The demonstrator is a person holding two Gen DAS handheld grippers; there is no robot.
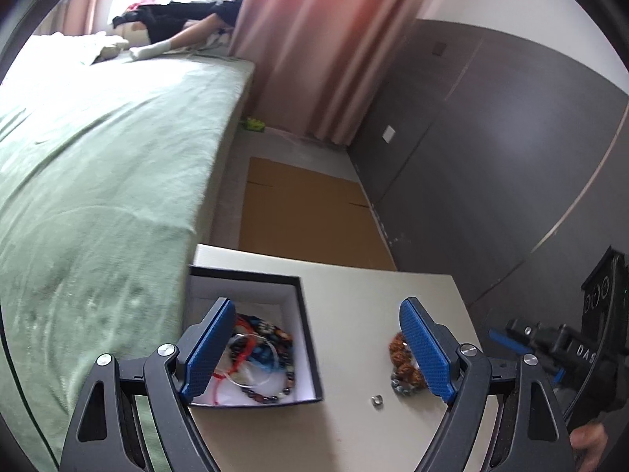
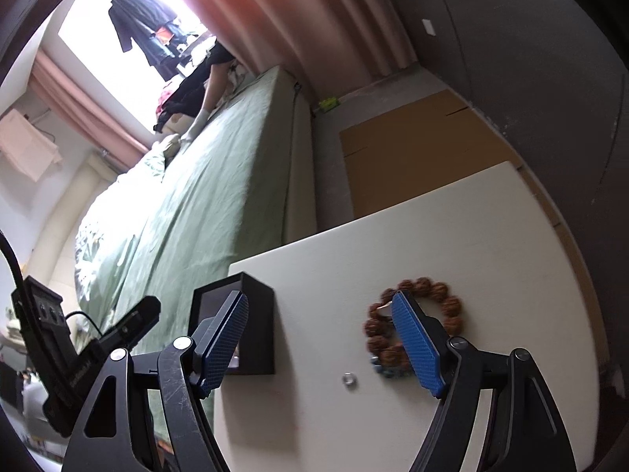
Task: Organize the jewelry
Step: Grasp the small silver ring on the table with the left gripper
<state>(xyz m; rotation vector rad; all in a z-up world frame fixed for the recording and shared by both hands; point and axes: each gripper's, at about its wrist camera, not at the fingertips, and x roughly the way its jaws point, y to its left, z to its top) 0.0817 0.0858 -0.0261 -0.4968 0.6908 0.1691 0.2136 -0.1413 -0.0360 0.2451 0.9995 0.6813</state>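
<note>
On the white bedside table (image 1: 354,424), going L to R: black box (image 1: 302,338) w/ white lining sits at the table's L edge, right by the green bed (image 1: 98,177). Inside it lies a tangle of bracelets (image 1: 263,358), beaded plus red cord plus a clear bangle. Left gripper (image 1: 314,350) hangs above, fingers spread wide, nothing between them; its L pad is over the box, its R pad over the loose pieces. Next, bare tabletop, then a small silver ring (image 1: 377,400) lying alone, just R of the box. Beyond it, a brown bead bracelet (image 2: 436,295) lies flat, w/ a smaller blue-grey bead piece (image 1: 398,387) touching its near side. Right gripper (image 2: 326,342) also spread wide and empty, R pad overlapping the brown bracelet in view; whether it touches I can't tell.

Step in hand, by my read: part of the jewelry is boxed, ring and two bead pieces still out. Next move prob needs one gripper lowered onto the bracelet, one finger inside the loop, then a pinch on the beads, lift, carry L over the box wall. Ring is tiny and flat, so harder pinch.

Around: cardboard sheet (image 1: 306,212) on the floor, pink curtain (image 1: 326,39), dark wall panels (image 1: 491,137). In the way: box's tall wall, and the two grippers crowding each other.
</note>
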